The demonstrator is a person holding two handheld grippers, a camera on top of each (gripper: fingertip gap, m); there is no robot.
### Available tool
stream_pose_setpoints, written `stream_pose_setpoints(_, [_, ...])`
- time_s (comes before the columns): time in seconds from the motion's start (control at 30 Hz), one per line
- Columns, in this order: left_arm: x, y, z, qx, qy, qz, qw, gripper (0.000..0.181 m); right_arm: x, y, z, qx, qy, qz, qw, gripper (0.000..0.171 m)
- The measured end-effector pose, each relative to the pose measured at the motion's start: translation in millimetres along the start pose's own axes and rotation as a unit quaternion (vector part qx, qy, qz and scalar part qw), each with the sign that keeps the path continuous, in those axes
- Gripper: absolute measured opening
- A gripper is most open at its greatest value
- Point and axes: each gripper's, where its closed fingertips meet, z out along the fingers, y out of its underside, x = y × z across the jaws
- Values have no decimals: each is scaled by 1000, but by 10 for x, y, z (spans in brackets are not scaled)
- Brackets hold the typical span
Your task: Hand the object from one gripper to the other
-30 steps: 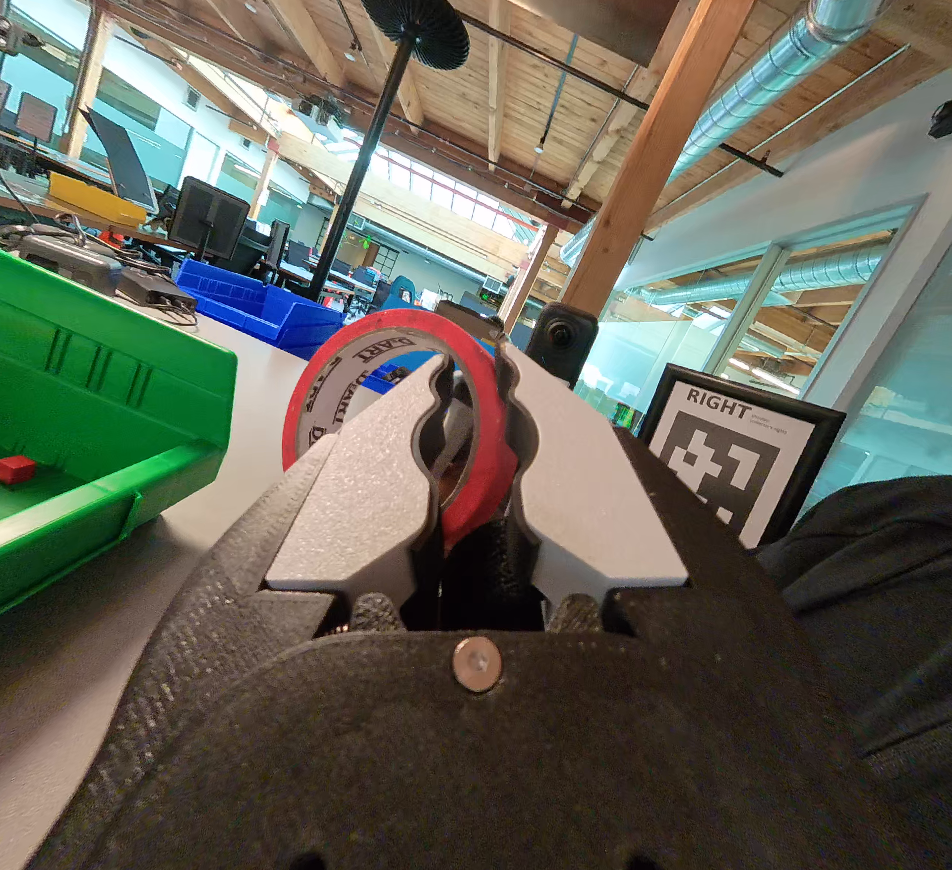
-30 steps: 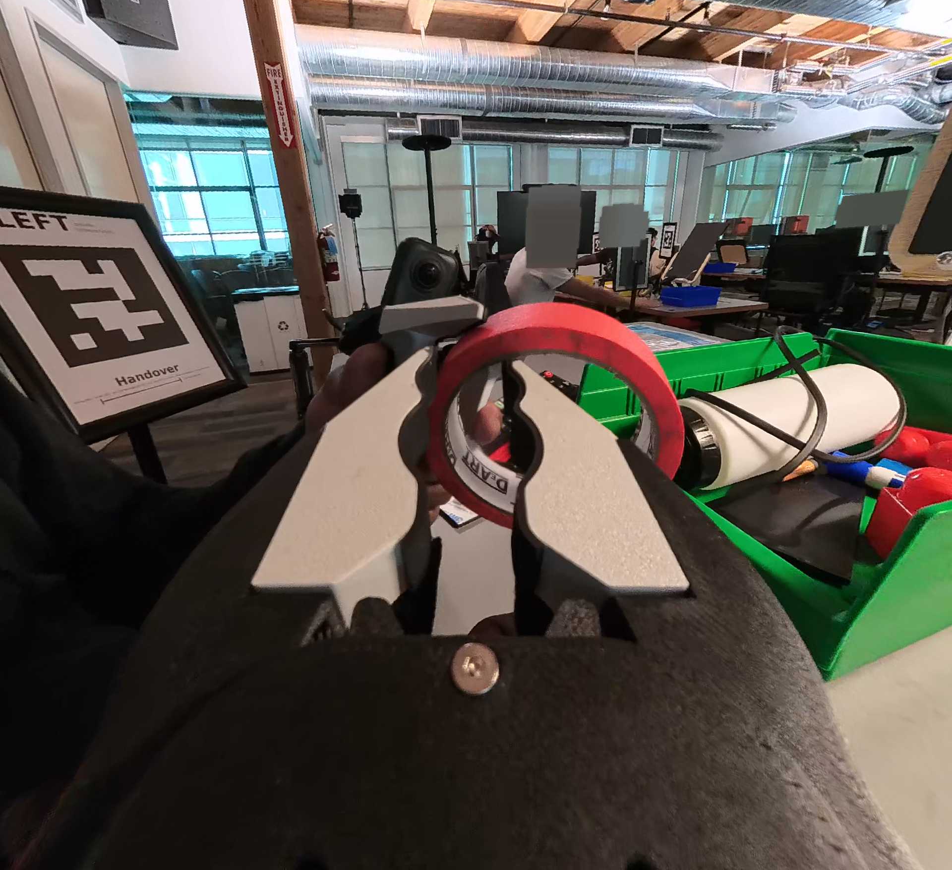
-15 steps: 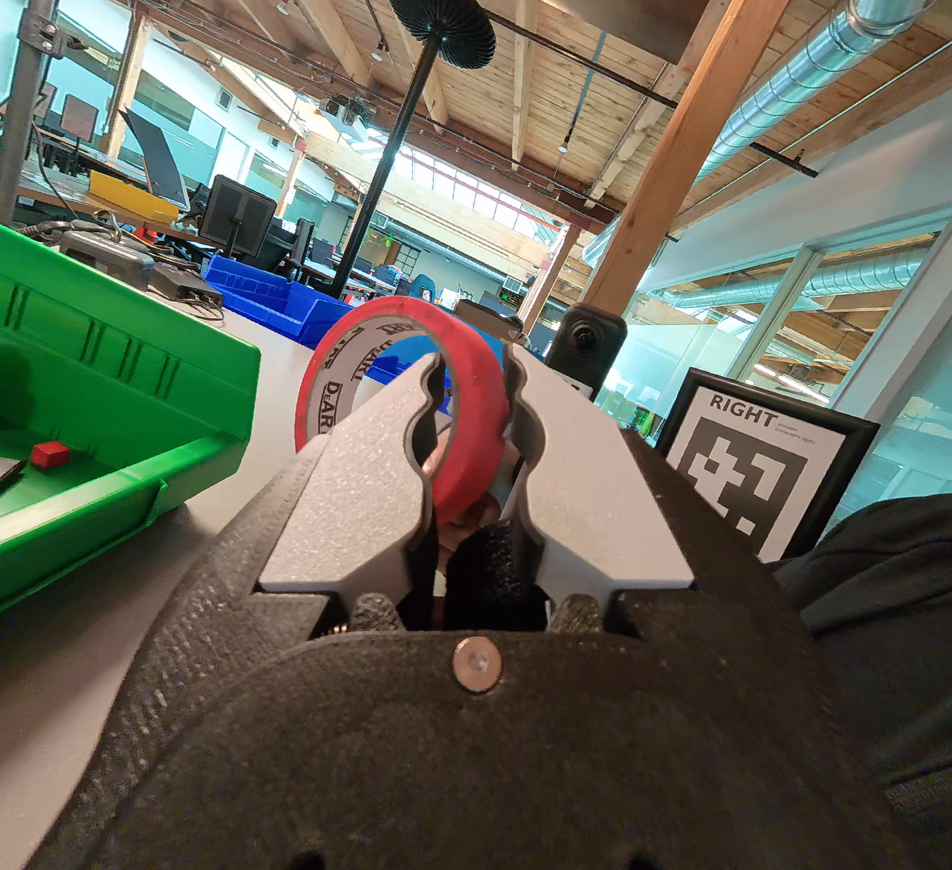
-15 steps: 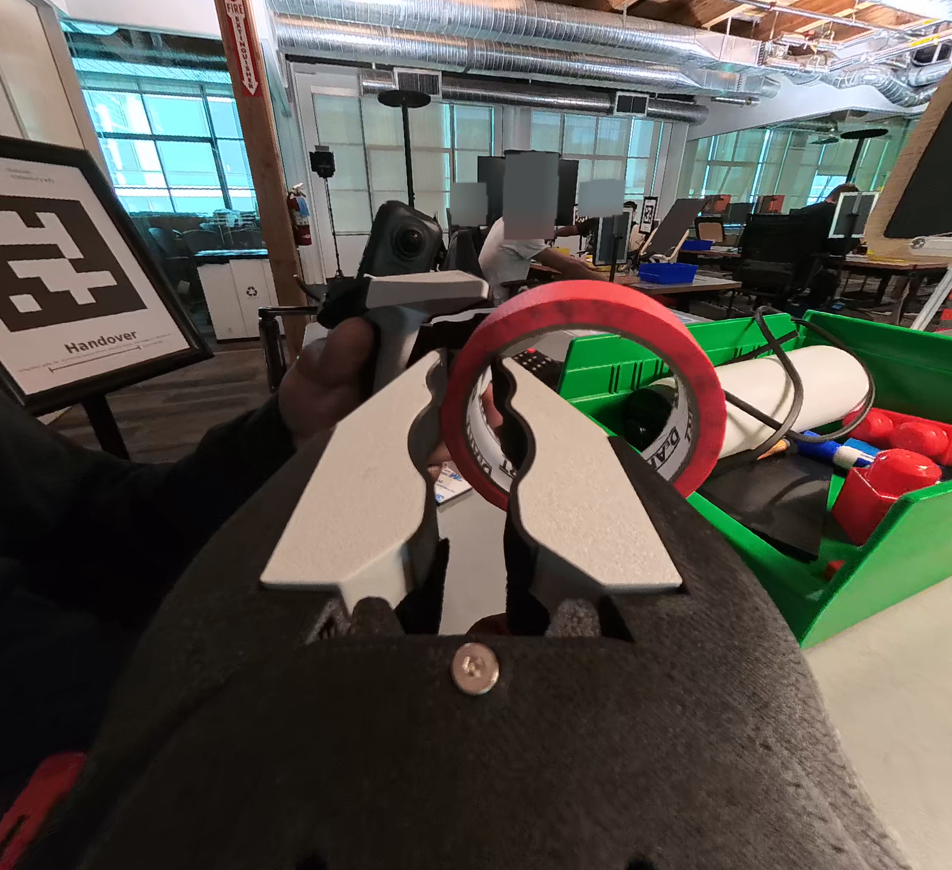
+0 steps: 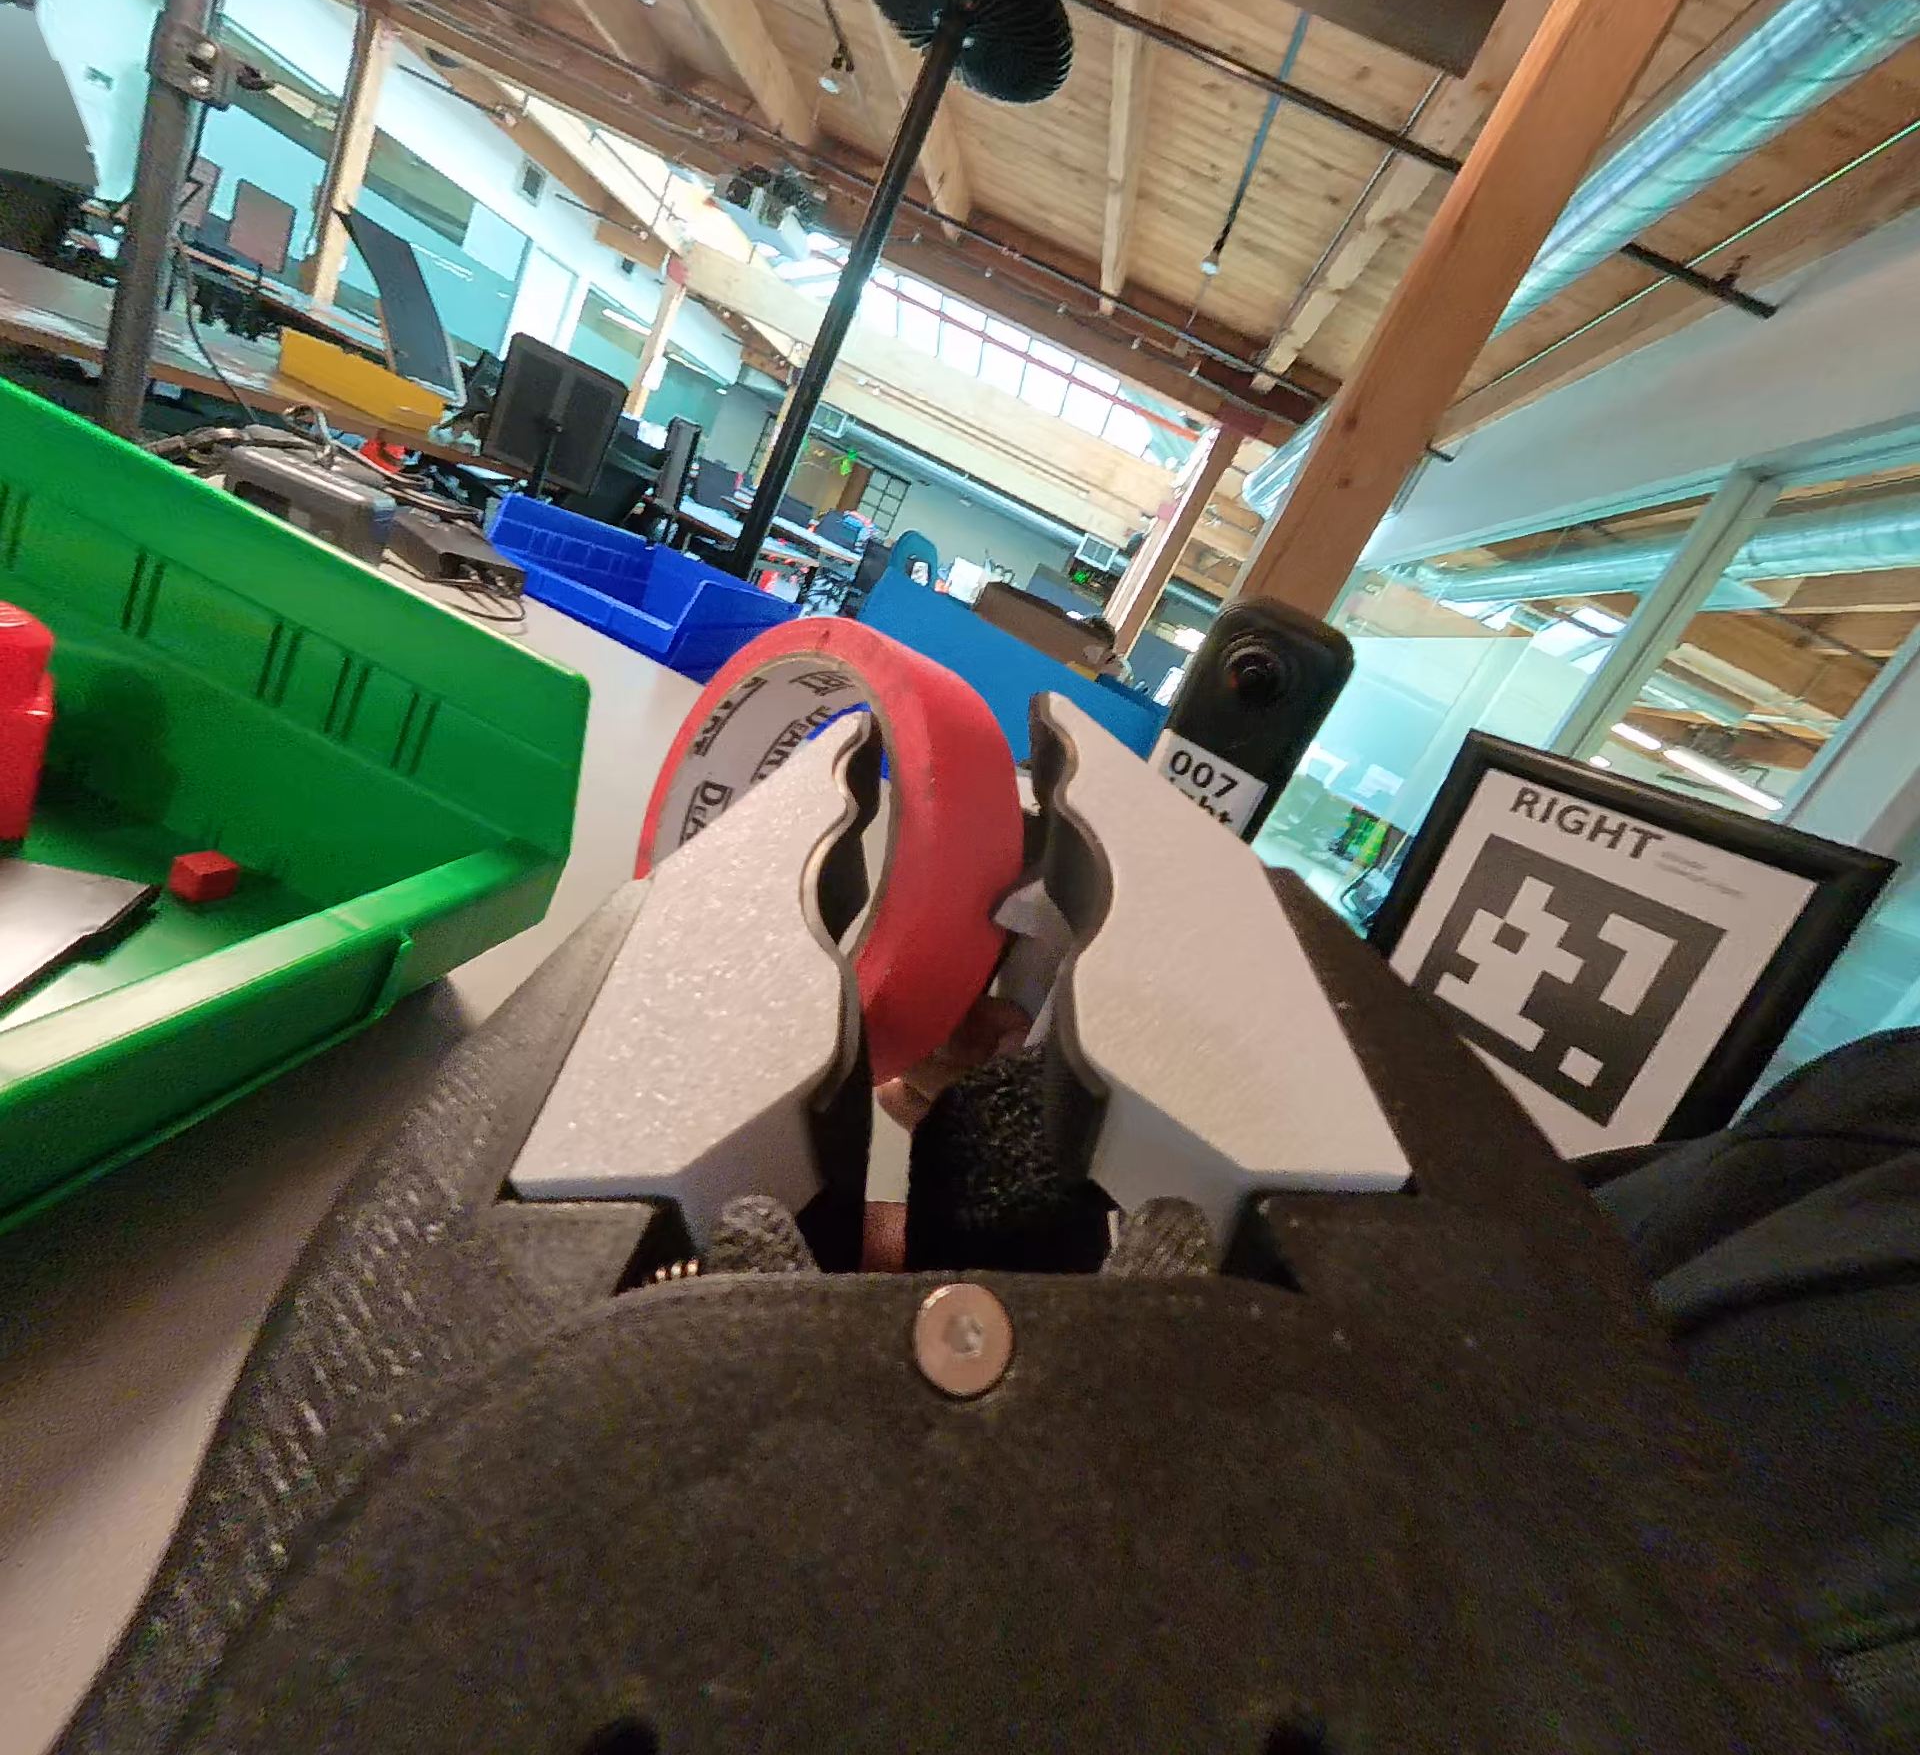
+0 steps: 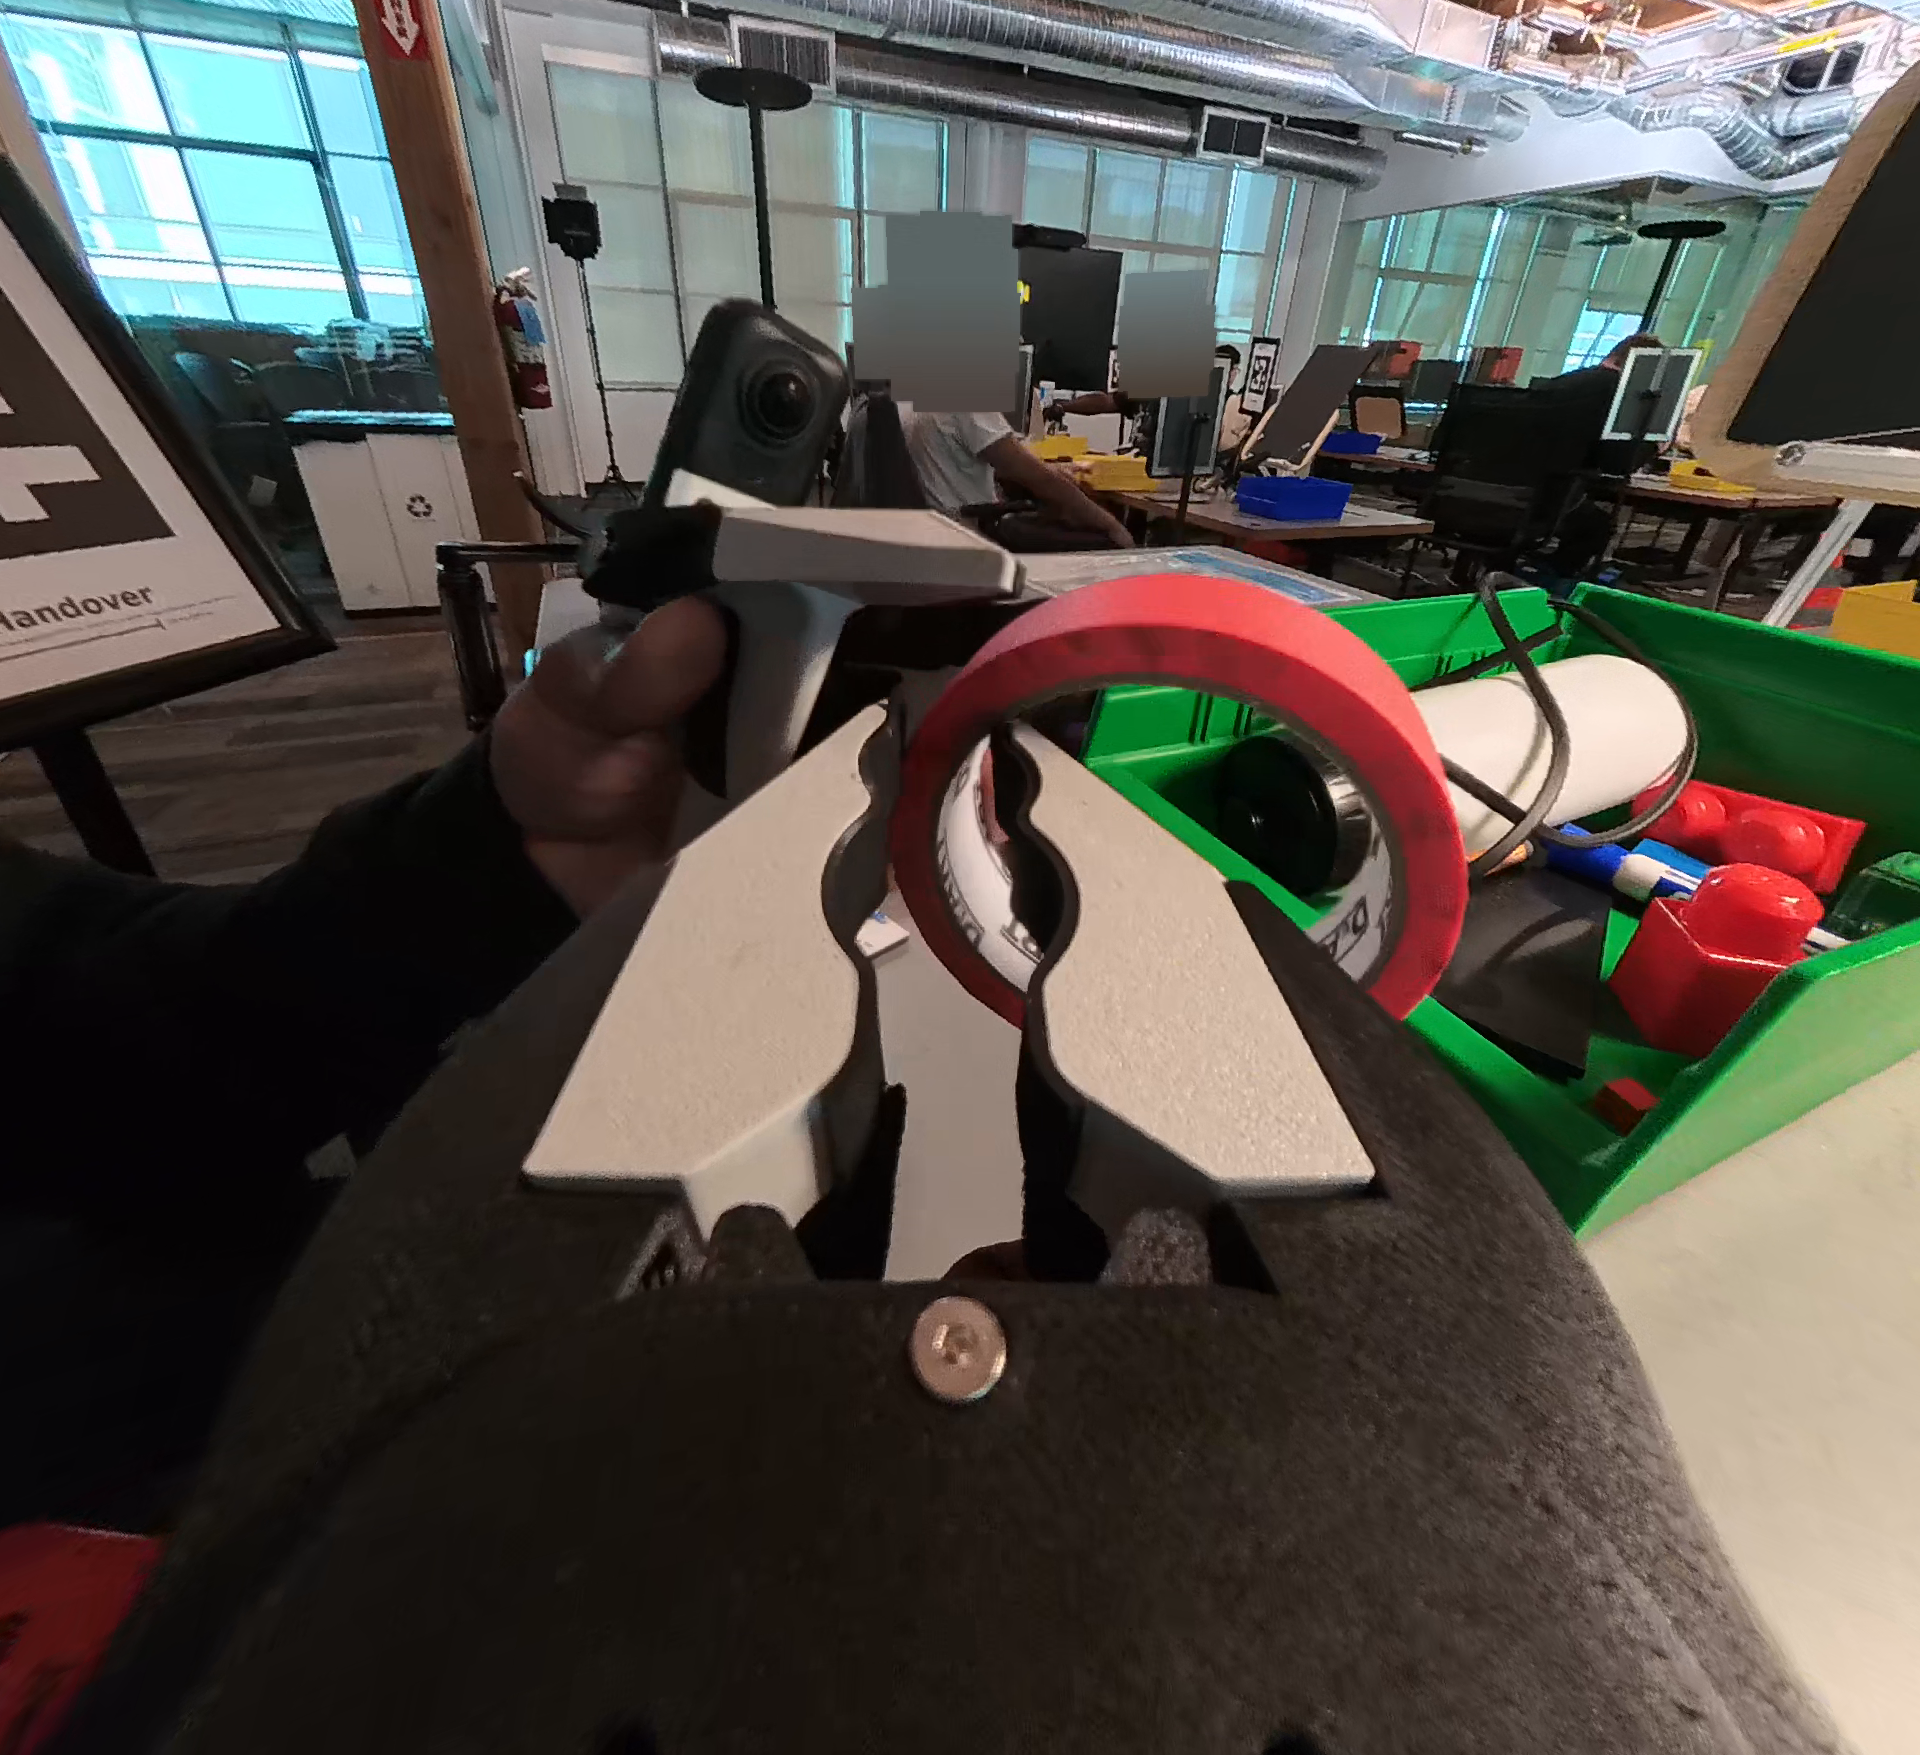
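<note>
A roll of red tape (image 5: 945,874) with a white printed core stands upright between both grippers above the table. My right gripper (image 6: 948,744) is shut on the wall of the tape (image 6: 1195,635), with one finger inside the ring. My left gripper (image 5: 951,718) is open. The tape still sits between its fingers, with a gap on the right side where a grey finger (image 5: 1023,916) of the right gripper shows. In the right wrist view the left gripper's finger (image 6: 862,547) lies level just left of the tape, held by a hand (image 6: 603,749).
A green bin (image 5: 312,718) sits left of the tape, and in the right wrist view (image 6: 1818,697) it holds a white roll (image 6: 1558,739) with a black cable and red blocks (image 6: 1714,957). A blue bin (image 5: 623,573) is farther back. Framed marker cards (image 5: 1600,947) (image 6: 104,500) stand beside the grey table (image 6: 1766,1393). My left and right fingertips are right by each other.
My left gripper's fingers have spread apart and let go of the tape. My right gripper stays shut on it. The tape has turned and shifted slightly away from the left gripper.
</note>
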Motion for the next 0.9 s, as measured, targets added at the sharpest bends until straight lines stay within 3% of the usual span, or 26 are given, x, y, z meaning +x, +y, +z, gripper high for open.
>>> stream_pose_setpoints(0.47, [82,6,-2,0,24,7,1000,20,-64,-48,7,14,-21,26,999,30])
stream_pose_setpoints(0.9, [114,-122,-48,34,49,-35,998,25,-103,7,9,-9,-13,-43,999,15])
